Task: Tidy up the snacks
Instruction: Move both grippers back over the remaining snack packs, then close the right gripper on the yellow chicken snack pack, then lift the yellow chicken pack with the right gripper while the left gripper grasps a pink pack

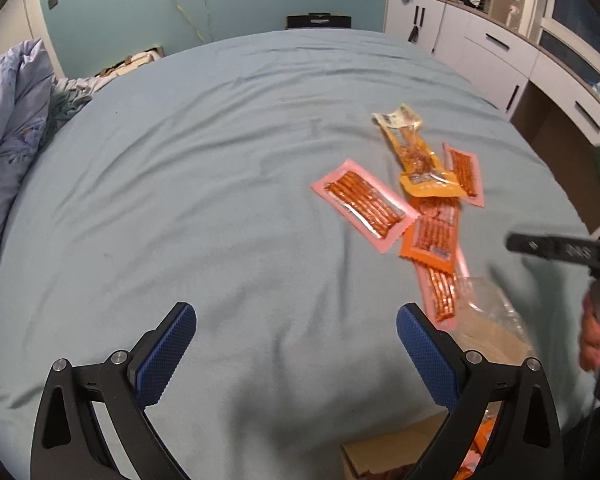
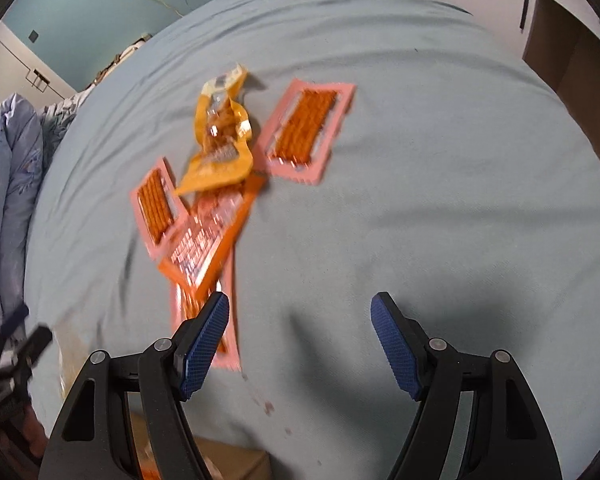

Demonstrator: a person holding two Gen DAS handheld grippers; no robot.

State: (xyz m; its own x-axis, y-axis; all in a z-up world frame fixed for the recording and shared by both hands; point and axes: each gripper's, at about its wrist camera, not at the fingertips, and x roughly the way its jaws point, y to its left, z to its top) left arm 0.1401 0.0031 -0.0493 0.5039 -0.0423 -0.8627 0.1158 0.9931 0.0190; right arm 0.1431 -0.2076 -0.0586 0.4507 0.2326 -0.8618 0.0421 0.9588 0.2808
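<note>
Left gripper (image 1: 296, 328): jaws spread wide, nothing between, over bare sheet (image 1: 180, 200). Snack pile up and to its right, well apart from its pads.

L→R in left view:
- Pink pack (image 1: 362, 205): flat, alone at pile's left edge, long axis diagonal upper-left to lower-right, sticks run same way.
- Yellow pack (image 1: 414, 156): crumpled, lies over the orange one, long axis roughly away from cam, torn/white end at far side.
- Orange pack (image 1: 434, 236): under yellow, on top of low pink pack (image 1: 442, 292), axis near vertical in frame.
- Small pink pack (image 1: 464, 170): right of yellow, edge tucked under it, axis near vertical.
- Clear bag (image 1: 488, 312): just right of low pink pack, blurred, contents unclear.
- Right gripper's body at far right edge, hand (image 1: 594, 332) on it.

Right gripper (image 2: 300, 320): jaws spread, empty. Left pad (image 2: 204, 344) sits in front of low pink pack (image 2: 228, 344); contact can't tell, motion blur. Pile up-left of it; lone pink pack (image 2: 306, 132) up ahead, near centre.

Judgement: right gripper nearer pile, low pink pack closest pick. Its long axis runs roughly along gripper's pointing line, so jaws would close across short width; needs shift left to centre. Orange overlaps its far end, may drag. Box (image 1: 384, 456) at near bed edge, prob. drop-off.
</note>
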